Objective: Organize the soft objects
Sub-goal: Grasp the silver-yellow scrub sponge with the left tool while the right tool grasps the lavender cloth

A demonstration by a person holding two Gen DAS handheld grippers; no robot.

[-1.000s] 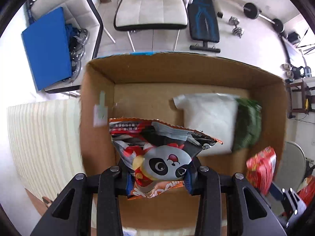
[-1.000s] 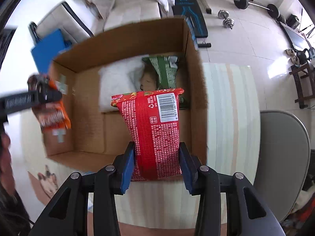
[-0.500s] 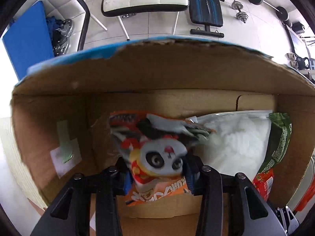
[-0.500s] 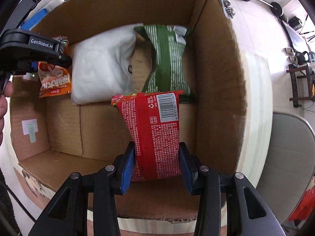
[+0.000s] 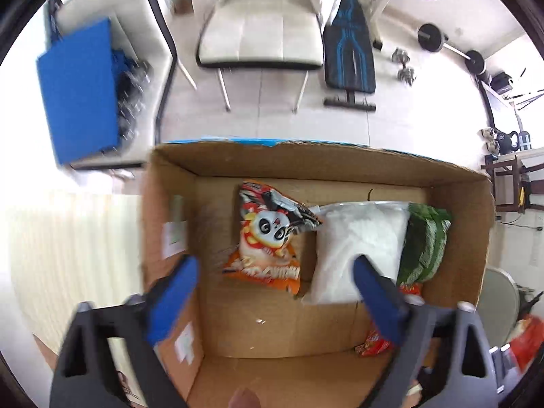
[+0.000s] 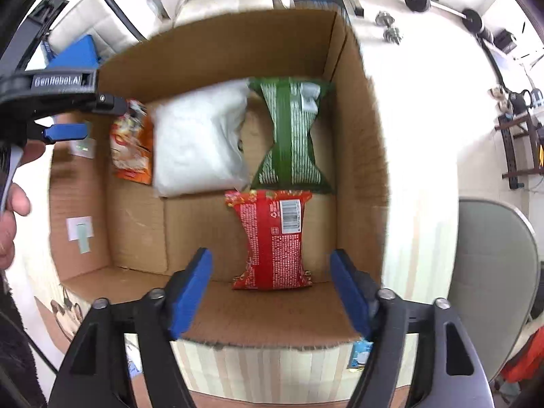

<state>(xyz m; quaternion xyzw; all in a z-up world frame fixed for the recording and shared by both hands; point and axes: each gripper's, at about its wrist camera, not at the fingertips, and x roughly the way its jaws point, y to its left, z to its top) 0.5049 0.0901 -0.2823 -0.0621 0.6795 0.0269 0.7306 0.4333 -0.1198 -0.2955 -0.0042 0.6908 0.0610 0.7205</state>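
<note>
An open cardboard box (image 5: pixel 340 163) (image 6: pixel 221 44) holds several soft packs. The orange panda snack bag (image 5: pixel 268 234) (image 6: pixel 132 146) lies on the box floor at the back left. A white pillow pack (image 5: pixel 357 244) (image 6: pixel 200 142) lies beside it, then a green bag (image 5: pixel 425 241) (image 6: pixel 292 136). A red snack bag (image 6: pixel 272 241) (image 5: pixel 377 343) lies in front of the green one. My left gripper (image 5: pixel 272 295) is open and empty above the panda bag. My right gripper (image 6: pixel 272 289) is open and empty above the red bag.
The box stands on a pale striped tabletop (image 5: pixel 68 238) (image 6: pixel 272 360). A white chair (image 5: pixel 261 34), a blue panel (image 5: pixel 78 88), a workout bench (image 5: pixel 350 57) and weights (image 5: pixel 431 37) stand on the floor beyond. A grey chair (image 6: pixel 489 272) is at the right.
Both grippers opened and let go of their bags inside the box. The panda bag and the red bag now lie on the box floor, and both grippers have pulled back upward.
</note>
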